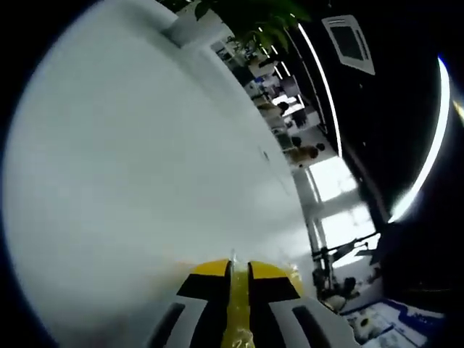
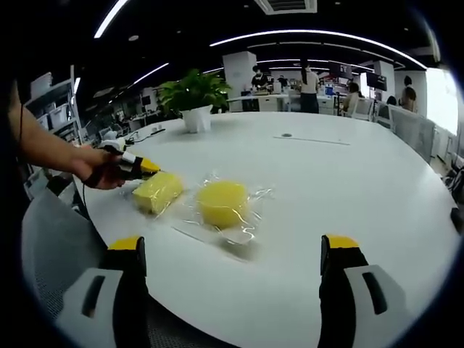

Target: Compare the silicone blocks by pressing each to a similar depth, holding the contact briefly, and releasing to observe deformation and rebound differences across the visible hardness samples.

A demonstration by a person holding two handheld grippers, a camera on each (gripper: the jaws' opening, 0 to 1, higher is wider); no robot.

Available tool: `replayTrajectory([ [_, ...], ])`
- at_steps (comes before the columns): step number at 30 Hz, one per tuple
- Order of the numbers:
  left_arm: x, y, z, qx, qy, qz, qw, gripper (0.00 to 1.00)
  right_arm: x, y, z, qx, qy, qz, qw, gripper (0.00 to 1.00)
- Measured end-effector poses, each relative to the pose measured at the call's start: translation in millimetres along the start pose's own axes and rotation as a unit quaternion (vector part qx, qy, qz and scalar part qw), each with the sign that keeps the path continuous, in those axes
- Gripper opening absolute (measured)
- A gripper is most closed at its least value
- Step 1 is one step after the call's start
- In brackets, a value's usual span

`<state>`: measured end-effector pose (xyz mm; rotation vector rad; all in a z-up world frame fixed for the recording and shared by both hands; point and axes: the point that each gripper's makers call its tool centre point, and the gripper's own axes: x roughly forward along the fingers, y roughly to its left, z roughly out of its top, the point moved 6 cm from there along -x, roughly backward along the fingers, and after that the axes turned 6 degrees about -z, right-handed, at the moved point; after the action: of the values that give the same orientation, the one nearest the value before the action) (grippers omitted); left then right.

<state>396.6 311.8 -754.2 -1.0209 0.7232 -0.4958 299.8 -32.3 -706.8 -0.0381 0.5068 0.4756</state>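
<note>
Reaching in from the left of the right gripper view, a hand [image 2: 98,172] brings the left gripper [image 2: 148,168] against the rectangular yellow block [image 2: 158,192], its jaws nearly together on yellow in the left gripper view. Just beside it lies the round yellow block [image 2: 222,203] in clear wrap on the white table [image 2: 348,181]. Nearer, the right gripper [image 2: 235,254] hangs wide, holding nothing. A potted plant [image 2: 194,98] stands behind.

— Where do the blocks lie?
— On the tabletop [image 2: 348,188], side by side: the square block [image 2: 158,192] left, the round block [image 2: 222,203] right.
— And behind them?
— A potted plant [image 2: 193,98], farther back on the tabletop.
</note>
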Motion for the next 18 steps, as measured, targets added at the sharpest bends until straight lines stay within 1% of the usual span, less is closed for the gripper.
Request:
replayTrajectory([
  [2,0.7,-1.7,-1.7,0.007,0.001,-0.003,1.0,0.08,0.0,-0.1,-0.2,0.0,0.0,-0.001,1.0,0.94],
  [3,0.7,-2.1,-2.6,0.004,0.003,-0.004,1.0,0.07,0.0,-0.1,-0.2,0.0,0.0,-0.001,1.0,0.94],
  [4,1.1,-4.3,-5.5,-0.006,0.013,-0.013,0.9998,0.06,0.1,0.1,-0.2,0.0,0.001,0.0,1.0,0.94],
  [5,1.6,-4.0,-7.5,-0.008,0.021,-0.012,0.9997,0.05,0.1,0.1,-0.2,-0.001,0.001,0.0,1.0,0.94],
  [7,1.7,-3.0,-10.5,0.005,0.032,-0.008,0.9994,0.03,0.1,0.2,0.0,-0.001,0.0,0.0,1.0,0.93],
  [8,1.3,-3.4,-11.4,0.019,0.034,-0.008,0.9992,0.02,0.2,0.1,0.0,-0.001,0.0,-0.001,1.0,0.93],
  [10,0.4,-4.5,-11.3,0.023,0.032,-0.009,0.9992,0.0,0.3,0.1,-0.1,0.0,0.0,0.0,1.0,0.93],
  [13,-0.3,-4.3,-10.9,0.05,0.032,-0.006,0.9982,0.0,0.6,0.5,-0.2,-0.002,0.001,0.001,1.0,0.93],
  [18,0.3,-4.2,-11.9,0.063,0.04,0.0,0.9972,0.0,0.6,1.0,-0.4,-0.003,0.002,0.003,1.0,0.93],
])
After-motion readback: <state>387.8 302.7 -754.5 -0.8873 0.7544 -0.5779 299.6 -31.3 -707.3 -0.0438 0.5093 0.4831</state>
